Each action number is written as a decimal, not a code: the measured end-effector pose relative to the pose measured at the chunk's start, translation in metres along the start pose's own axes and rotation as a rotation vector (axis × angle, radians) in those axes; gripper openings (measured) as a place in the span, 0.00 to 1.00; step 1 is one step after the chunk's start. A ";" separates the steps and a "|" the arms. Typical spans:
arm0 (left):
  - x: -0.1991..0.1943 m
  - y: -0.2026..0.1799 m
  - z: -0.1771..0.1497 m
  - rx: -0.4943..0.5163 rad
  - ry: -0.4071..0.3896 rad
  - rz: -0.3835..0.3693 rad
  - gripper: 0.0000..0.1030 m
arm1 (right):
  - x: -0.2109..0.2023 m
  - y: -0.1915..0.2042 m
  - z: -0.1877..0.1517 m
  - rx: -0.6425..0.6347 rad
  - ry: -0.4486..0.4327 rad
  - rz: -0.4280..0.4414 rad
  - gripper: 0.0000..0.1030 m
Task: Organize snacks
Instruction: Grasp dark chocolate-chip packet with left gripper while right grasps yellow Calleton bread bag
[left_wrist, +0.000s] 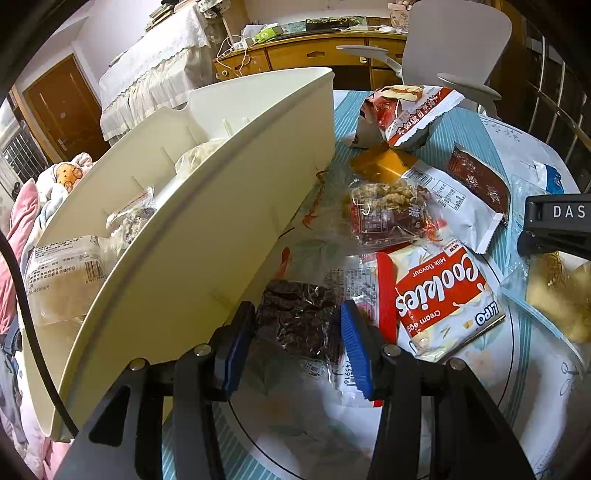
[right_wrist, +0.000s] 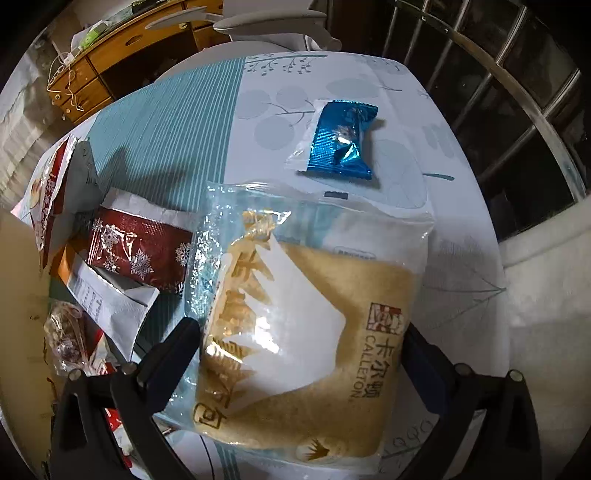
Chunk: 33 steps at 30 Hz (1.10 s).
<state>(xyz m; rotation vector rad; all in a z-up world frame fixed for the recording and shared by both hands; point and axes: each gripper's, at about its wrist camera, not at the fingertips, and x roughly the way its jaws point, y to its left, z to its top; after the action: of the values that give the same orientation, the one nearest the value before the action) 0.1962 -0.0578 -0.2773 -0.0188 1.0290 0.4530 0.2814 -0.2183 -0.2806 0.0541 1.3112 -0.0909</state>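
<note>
While the left gripper straddles the dark snack packet on the counter beside the bin, jaws released, the right gripper brackets the bread packet; grip cannot be confirmed

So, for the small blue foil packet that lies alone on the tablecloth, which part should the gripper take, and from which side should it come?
Take the blue foil packet across its puffed middle, coming from above with one finger on each long side. It lies flat on the tablecloth with open cloth all round, so both sides are free. The crimped ends are thin and lie close to the cloth, so they would likely slip.
</note>
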 end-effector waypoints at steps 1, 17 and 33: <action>0.001 0.001 0.000 0.001 0.000 -0.001 0.45 | 0.000 0.000 0.000 -0.007 -0.002 0.002 0.99; -0.011 0.011 -0.008 0.091 0.054 -0.089 0.37 | -0.014 -0.008 -0.034 -0.042 0.100 0.047 0.89; -0.085 0.041 -0.016 0.281 0.092 -0.329 0.37 | -0.045 -0.048 -0.116 0.106 0.210 0.044 0.89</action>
<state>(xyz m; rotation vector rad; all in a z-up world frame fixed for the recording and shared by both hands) 0.1312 -0.0544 -0.2074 0.0417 1.1484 0.0068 0.1531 -0.2540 -0.2659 0.1869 1.5139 -0.1190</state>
